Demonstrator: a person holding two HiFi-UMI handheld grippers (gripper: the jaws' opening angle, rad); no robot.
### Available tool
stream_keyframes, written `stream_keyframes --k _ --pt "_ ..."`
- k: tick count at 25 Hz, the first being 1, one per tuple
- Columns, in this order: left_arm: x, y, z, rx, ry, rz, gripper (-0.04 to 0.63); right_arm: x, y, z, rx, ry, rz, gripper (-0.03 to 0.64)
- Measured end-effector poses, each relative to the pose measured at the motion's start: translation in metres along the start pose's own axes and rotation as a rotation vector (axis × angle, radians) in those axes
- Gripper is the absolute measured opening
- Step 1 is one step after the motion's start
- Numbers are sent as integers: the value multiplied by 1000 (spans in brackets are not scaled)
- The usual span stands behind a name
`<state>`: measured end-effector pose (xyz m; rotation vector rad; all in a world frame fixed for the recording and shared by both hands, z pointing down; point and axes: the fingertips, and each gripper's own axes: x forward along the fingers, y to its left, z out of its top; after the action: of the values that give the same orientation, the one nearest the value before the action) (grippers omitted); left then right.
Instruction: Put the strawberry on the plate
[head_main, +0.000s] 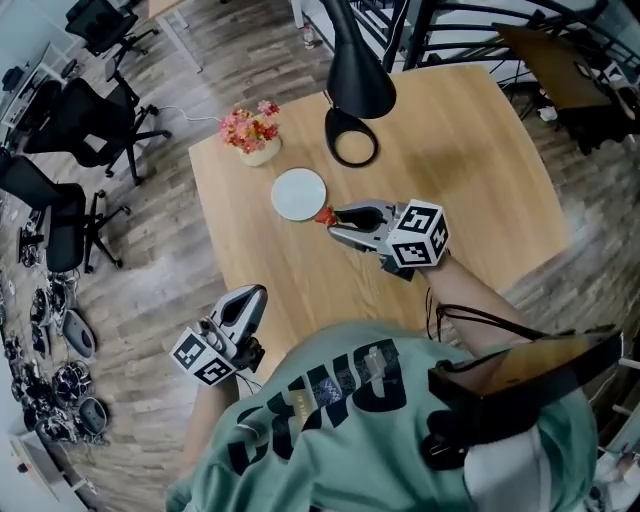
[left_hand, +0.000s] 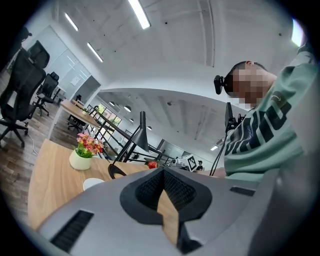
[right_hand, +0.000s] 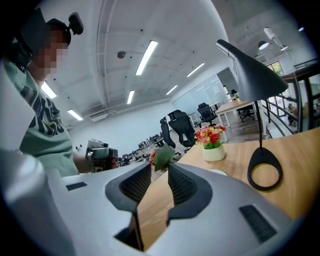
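A small red strawberry (head_main: 324, 214) with a green leaf cap is pinched at the tips of my right gripper (head_main: 337, 222), which is shut on it. It hangs above the wooden table just to the right of the round white plate (head_main: 299, 193). In the right gripper view the strawberry (right_hand: 160, 158) sits between the pads, and the plate (right_hand: 218, 172) lies beyond it. My left gripper (head_main: 254, 297) hovers at the table's near left edge, shut with nothing in it. From the left gripper view (left_hand: 162, 171) the strawberry (left_hand: 151, 164) and the plate (left_hand: 92, 183) show far off.
A white pot of pink and red flowers (head_main: 254, 134) stands behind the plate. A black desk lamp (head_main: 357, 70) with a ring base (head_main: 351, 138) stands at the back of the table (head_main: 470, 170). Office chairs (head_main: 80, 120) crowd the floor on the left.
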<state>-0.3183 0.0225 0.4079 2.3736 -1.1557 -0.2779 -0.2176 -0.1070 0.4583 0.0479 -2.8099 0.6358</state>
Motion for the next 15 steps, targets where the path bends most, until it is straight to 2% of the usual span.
stream_keyframes --k 5,15 --pt "5 13 4 -7 -24 38 5 5 -14 6 -8 28 22 112" --pt "9 65 8 -44 -30 62 5 30 -54 16 -16 26 -12 112"
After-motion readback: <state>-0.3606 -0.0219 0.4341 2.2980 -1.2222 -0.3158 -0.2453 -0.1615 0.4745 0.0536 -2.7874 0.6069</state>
